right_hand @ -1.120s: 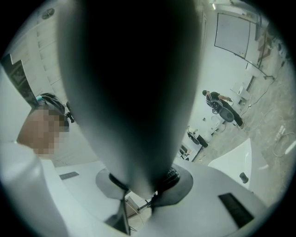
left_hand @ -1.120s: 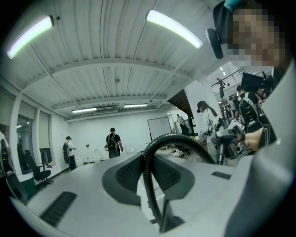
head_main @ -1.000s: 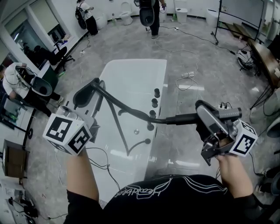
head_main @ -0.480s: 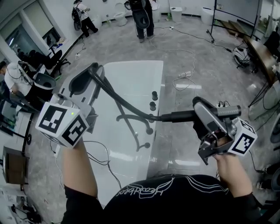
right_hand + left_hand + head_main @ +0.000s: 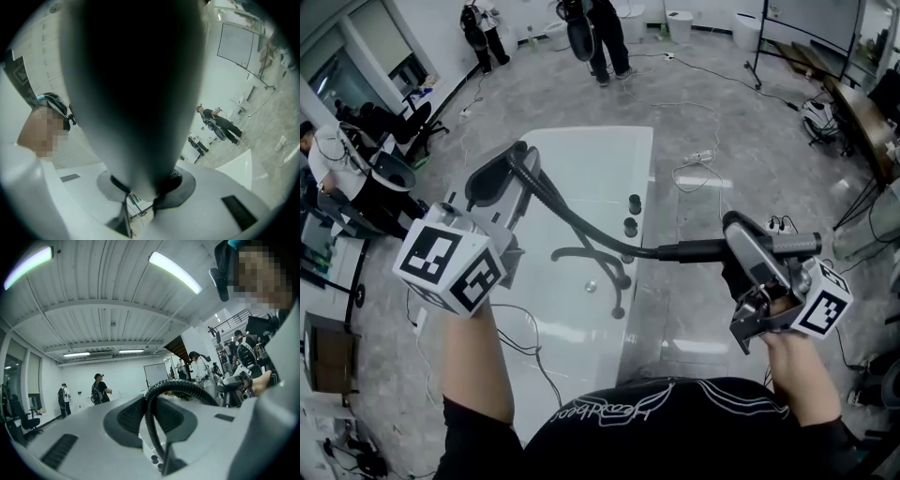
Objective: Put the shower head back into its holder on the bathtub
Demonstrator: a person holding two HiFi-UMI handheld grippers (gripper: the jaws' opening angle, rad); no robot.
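The white bathtub lies ahead, with black knobs and fittings along its right rim. A black corrugated hose arcs over it from gripper to gripper. My left gripper is shut on the hose above the tub's left side. In the left gripper view the hose loops up between the pads of the left gripper. My right gripper is shut on the grey shower head, right of the tub. That shower head fills the right gripper view, clamped by the right gripper.
Grey tiled floor surrounds the tub. A white power strip and cable lie right of it. People stand at the back, office chairs on the left, and a desk and cables on the right.
The left gripper has drifted sideways over the tub's left side, carrying the hose. The right gripper has shifted only slightly with the shower head. People at the back have walked.
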